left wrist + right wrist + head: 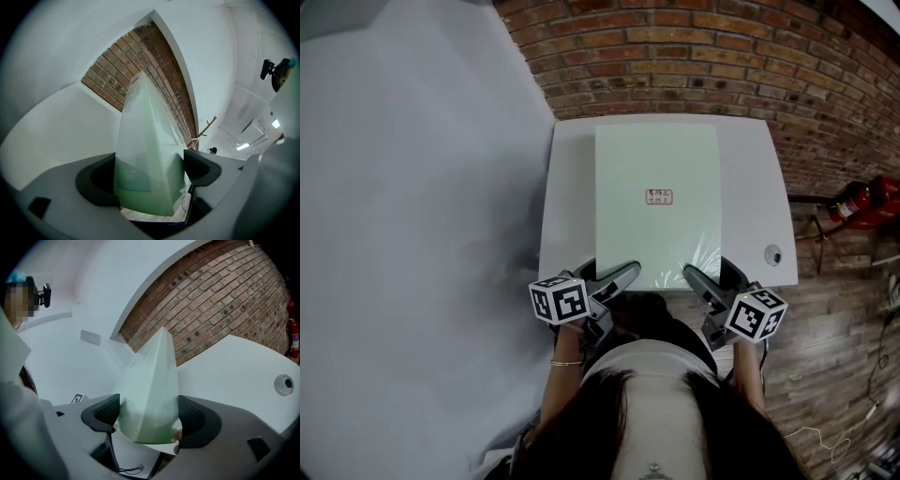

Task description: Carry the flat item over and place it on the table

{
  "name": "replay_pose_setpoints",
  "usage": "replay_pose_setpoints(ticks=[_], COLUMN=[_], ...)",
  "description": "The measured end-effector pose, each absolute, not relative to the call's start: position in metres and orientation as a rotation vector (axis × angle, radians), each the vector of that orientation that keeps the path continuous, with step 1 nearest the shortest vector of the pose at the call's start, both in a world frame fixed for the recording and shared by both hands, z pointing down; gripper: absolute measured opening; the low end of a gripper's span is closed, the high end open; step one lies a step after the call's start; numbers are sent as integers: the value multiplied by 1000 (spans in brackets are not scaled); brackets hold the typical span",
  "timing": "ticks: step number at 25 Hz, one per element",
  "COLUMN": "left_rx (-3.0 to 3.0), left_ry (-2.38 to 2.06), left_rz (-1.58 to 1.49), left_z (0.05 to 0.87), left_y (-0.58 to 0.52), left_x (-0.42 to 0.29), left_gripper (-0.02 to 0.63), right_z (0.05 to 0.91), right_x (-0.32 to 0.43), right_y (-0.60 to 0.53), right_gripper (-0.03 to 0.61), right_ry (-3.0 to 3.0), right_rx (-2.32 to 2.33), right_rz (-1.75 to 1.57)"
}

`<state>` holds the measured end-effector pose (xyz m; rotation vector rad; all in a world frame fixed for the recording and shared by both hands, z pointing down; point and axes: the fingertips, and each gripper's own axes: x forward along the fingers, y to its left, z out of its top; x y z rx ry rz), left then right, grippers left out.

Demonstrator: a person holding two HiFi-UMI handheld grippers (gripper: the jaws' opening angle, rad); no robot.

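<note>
A pale green flat item (656, 206) in clear wrap, with a small red label, lies lengthwise over the white table (567, 216). Its near edge sticks out slightly past the table's front edge. My left gripper (623, 274) is shut on the near left corner and my right gripper (696, 277) on the near right corner. In the left gripper view the flat item (145, 154) fills the gap between the jaws of the left gripper (150, 164). The right gripper view shows the right gripper (147, 411) clamped on the same item (150, 380), with the table (234, 362) beyond. Whether the item rests fully on the tabletop I cannot tell.
A brick wall (694, 56) runs behind the table, and a pale wall (412, 187) lies to its left. A red fire extinguisher (862, 202) stands at the right on the wooden floor (834, 356). The table has a round cable hole (773, 254) near its right front corner.
</note>
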<state>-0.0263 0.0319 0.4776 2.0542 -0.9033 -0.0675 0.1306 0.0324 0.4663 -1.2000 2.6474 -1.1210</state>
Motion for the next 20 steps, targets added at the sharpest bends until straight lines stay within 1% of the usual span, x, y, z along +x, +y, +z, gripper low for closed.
replay_pose_setpoints(ticks=[20], left_rx=[1955], left_ry=[-977], left_rz=[-102], left_z=[497], left_y=[-10], left_x=[-21], left_gripper=[434], right_z=[485], right_x=[135], right_y=[-24], right_gripper=[373], right_ry=[2715], right_rx=[-1108], right_rz=[-1209])
